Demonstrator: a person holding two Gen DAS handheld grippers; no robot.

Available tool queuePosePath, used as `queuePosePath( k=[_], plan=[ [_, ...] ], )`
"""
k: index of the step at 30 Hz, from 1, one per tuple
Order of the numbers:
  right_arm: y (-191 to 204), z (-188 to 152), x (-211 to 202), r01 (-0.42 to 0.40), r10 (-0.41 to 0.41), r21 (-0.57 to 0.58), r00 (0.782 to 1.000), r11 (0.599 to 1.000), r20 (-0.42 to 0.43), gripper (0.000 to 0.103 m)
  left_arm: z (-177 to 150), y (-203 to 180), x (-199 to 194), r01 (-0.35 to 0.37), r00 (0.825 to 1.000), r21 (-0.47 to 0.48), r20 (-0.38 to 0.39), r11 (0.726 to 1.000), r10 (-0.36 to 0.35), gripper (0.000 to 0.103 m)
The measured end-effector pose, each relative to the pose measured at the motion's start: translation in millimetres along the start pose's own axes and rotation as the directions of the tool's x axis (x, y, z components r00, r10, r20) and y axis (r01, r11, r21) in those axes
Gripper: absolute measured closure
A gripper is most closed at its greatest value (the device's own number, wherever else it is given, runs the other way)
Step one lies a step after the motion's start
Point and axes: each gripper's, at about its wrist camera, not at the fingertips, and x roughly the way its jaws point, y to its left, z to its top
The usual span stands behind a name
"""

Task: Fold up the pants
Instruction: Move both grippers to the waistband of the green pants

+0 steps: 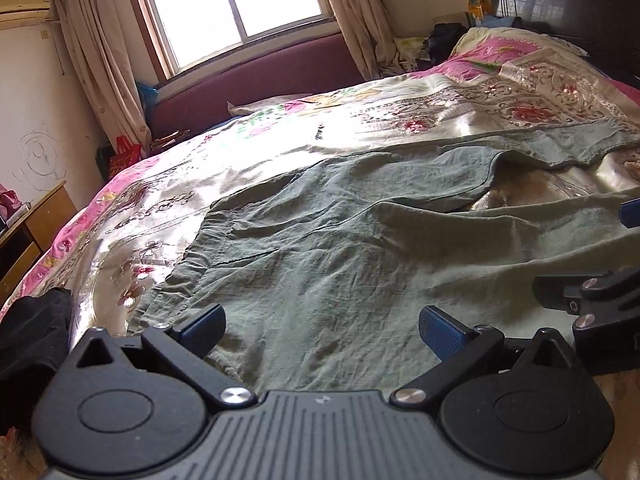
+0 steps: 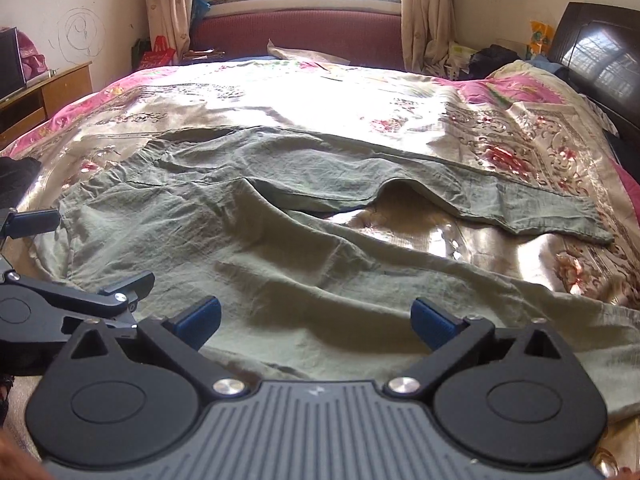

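Observation:
Grey-green pants [image 1: 340, 256] lie spread flat on a floral bedspread [image 1: 168, 184], waistband to the left, both legs running right. In the right wrist view the pants [image 2: 256, 240] show a far leg and a near leg with a gap of bedspread [image 2: 400, 224] between them. My left gripper [image 1: 322, 326] is open, just above the near waist part, holding nothing. My right gripper [image 2: 316, 322] is open above the near leg, holding nothing. Each gripper shows at the edge of the other's view: the right one [image 1: 592, 300] and the left one [image 2: 60, 300].
A dark garment [image 1: 32, 332] lies at the bed's left near edge. A wooden cabinet [image 2: 44, 88] stands left of the bed. A maroon bench [image 2: 296, 36] sits under the window. A dark headboard [image 2: 600, 60] and a pillow [image 2: 516, 84] are at the right.

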Motion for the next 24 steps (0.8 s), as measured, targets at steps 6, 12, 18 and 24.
queuePosePath(
  k=[6, 12, 18, 24],
  plan=[
    [14.3, 1.7, 45.5, -0.08, 0.073, -0.051, 0.99, 0.995, -0.118, 0.004, -13.2, 15.5, 37.9, 0.033, 0.993, -0.005, -0.114, 0.999, -0.033, 0.0],
    [20.9, -7.3, 59.0, -0.178, 0.149, -0.098, 0.957, 0.979, -0.247, 0.006, -17.5, 23.0, 38.2, 0.127, 0.974, 0.017, -0.191, 0.992, -0.121, 0.0],
    [12.6, 35.3, 53.0, -0.26, 0.212, -0.155, 0.939, 0.953, -0.27, 0.009, 13.6, 39.5, 35.6, 0.178, 0.968, 0.119, -0.2, 0.977, -0.152, 0.0],
    [12.4, 105.5, 85.2, -0.266, 0.208, -0.259, 0.95, 0.928, -0.231, 0.009, 67.0, 78.3, 77.5, 0.182, 0.98, 0.179, -0.117, 0.967, -0.163, 0.0]
  ],
)
